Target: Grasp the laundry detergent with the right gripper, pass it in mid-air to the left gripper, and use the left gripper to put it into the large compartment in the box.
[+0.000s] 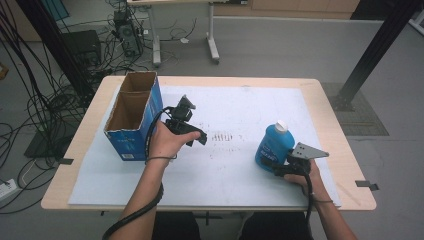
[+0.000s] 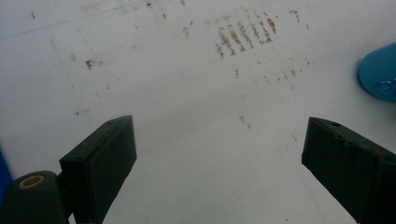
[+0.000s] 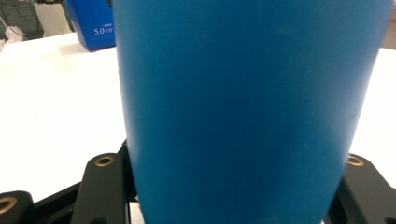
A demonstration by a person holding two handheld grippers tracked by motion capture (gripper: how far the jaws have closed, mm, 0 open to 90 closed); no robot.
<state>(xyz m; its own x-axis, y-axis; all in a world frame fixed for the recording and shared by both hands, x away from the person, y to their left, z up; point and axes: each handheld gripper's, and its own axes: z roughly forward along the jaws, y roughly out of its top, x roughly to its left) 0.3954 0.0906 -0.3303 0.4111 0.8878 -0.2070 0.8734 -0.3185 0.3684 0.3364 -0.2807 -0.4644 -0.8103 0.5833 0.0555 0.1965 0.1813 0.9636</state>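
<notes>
While the right hand-held gripper closes its two black jaws on the lower body of a blue bottle, the bottle stands upright on the white sheet that covers the table, toward the right side of that sheet. In the high view the bottle shows a white cap on top and a printed label on its side, and the person's right hand holds the gripper from the near side, with the grey three-cornered plate just beside the bottle. In the right gripper view the blue bottle sits close up between the jaws, whose inner faces lie against its two sides. The left hand-held gripper is held by the left hand over the left part of the sheet, well apart from the bottle, and its jaws stand wide apart with nothing between them. In the left gripper view those jaws frame bare white sheet marked with faint brownish smudges, and an edge of the blue bottle appears at the right border. A blue cardboard box with its top open and two compartments stands at the left edge of the sheet, just beside the left hand. Cables lie on the floor left of the table.
</notes>
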